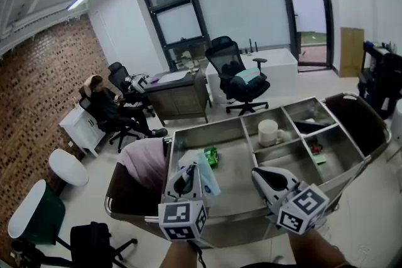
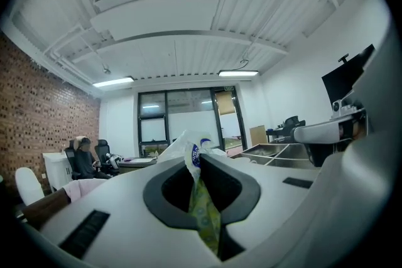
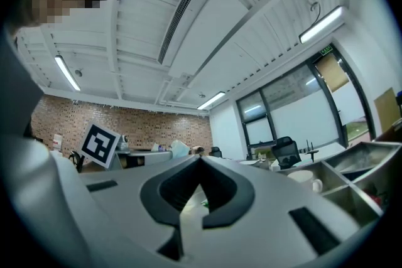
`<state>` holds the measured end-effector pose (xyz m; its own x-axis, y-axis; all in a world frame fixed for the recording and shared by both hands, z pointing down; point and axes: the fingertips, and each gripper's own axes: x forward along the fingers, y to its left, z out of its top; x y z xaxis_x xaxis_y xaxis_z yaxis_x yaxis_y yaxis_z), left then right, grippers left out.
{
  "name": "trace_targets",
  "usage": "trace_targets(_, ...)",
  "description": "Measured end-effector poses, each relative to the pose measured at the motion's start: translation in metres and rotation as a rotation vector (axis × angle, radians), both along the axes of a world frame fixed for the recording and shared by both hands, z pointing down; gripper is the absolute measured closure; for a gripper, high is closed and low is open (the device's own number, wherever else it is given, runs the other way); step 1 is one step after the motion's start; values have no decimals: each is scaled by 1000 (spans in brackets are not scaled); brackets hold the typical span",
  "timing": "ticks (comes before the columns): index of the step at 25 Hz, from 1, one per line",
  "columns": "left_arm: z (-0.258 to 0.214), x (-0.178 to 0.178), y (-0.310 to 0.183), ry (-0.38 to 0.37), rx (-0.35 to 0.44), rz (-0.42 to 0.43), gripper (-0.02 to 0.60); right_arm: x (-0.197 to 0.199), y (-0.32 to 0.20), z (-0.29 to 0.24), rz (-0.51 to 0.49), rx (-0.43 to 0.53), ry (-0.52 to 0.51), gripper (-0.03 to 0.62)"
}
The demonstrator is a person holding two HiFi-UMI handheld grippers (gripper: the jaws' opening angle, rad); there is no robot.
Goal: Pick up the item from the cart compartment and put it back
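My left gripper (image 1: 186, 177) hovers over the near edge of the steel cart (image 1: 242, 213), shut on a crinkly white, blue and green packet (image 1: 205, 180). In the left gripper view the packet (image 2: 202, 204) is pinched between the jaws of the left gripper (image 2: 196, 163), and its white top sticks out past the tips. A small green item (image 1: 211, 157) lies in the cart's big compartment just beyond. My right gripper (image 1: 267, 177) hangs over the cart's near right side. In the right gripper view the tips of the right gripper (image 3: 200, 159) meet with nothing between them.
A white mug (image 1: 269, 132) stands in a middle compartment; small items lie in the right-hand ones. A pink bag (image 1: 143, 163) hangs at the cart's left end and a dark bin (image 1: 358, 122) at its right. Office chairs (image 1: 237, 75), desks and a seated person (image 1: 107, 107) are beyond.
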<state>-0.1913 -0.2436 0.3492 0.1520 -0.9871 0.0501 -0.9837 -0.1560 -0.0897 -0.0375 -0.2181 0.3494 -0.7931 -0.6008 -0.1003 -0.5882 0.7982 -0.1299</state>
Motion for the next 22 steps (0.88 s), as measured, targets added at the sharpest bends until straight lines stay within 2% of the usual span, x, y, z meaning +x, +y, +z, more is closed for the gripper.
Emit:
trace_targets(9, 26, 8, -44, -34, -105, 11, 572, 3, 0, 0, 8, 2, 4, 582)
trace_targets(22, 80, -10, -88, -88, -282, -19, 572, 6, -2, 1, 17, -1, 12, 582)
